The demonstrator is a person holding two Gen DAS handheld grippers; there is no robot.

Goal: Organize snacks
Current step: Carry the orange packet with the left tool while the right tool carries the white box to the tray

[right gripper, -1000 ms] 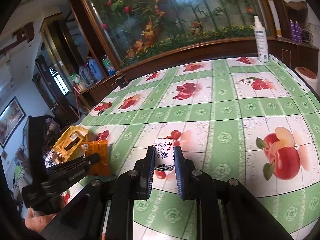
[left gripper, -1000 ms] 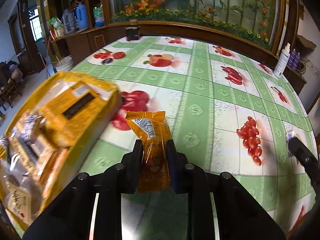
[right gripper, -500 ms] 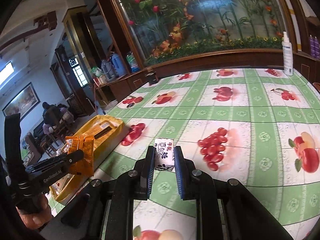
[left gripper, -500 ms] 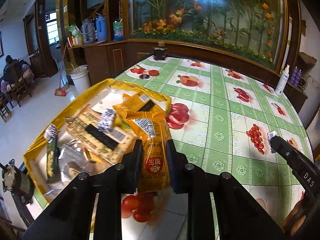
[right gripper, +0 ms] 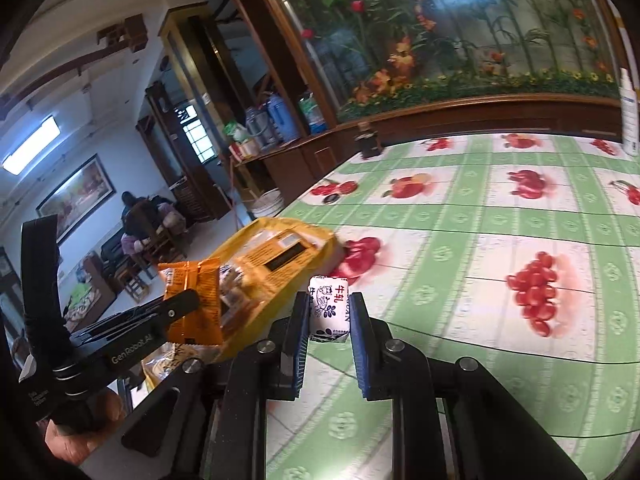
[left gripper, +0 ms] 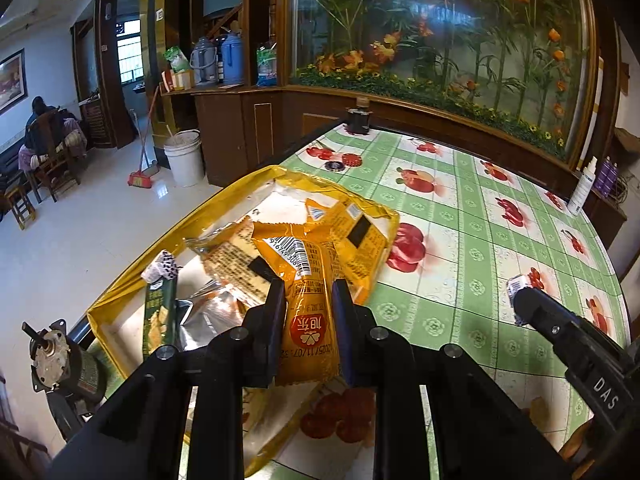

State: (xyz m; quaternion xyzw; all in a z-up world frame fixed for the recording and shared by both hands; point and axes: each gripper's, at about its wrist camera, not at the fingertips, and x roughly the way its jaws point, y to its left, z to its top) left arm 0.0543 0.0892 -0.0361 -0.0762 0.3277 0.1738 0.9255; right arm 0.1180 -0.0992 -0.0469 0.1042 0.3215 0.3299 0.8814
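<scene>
My left gripper (left gripper: 307, 292) is shut on an orange snack packet (left gripper: 306, 304) with a barcode, held above the yellow tray (left gripper: 120, 292) at the table's left edge. That tray holds several snack packs, among them a green stick pack (left gripper: 160, 312) and a small black-and-white candy (left gripper: 162, 266). My right gripper (right gripper: 330, 308) is shut on a small white candy with red and dark print (right gripper: 328, 308), hovering over the tablecloth just right of the yellow tray (right gripper: 316, 236). The left gripper (right gripper: 176, 304) with its orange packet (right gripper: 196, 300) shows at the left of the right wrist view.
The table carries a green-and-white fruit-print cloth (left gripper: 480, 240). A dark jar (left gripper: 359, 120) stands at the far corner and a white spray bottle (left gripper: 582, 192) at the far right. A motor-like device (left gripper: 60, 360) sits off the table's near left. Floor, bucket and chairs lie beyond the left edge.
Both grippers have swung left toward the yellow tray with their snacks still gripped. The tray has come from the left edge to straight under the left gripper.
</scene>
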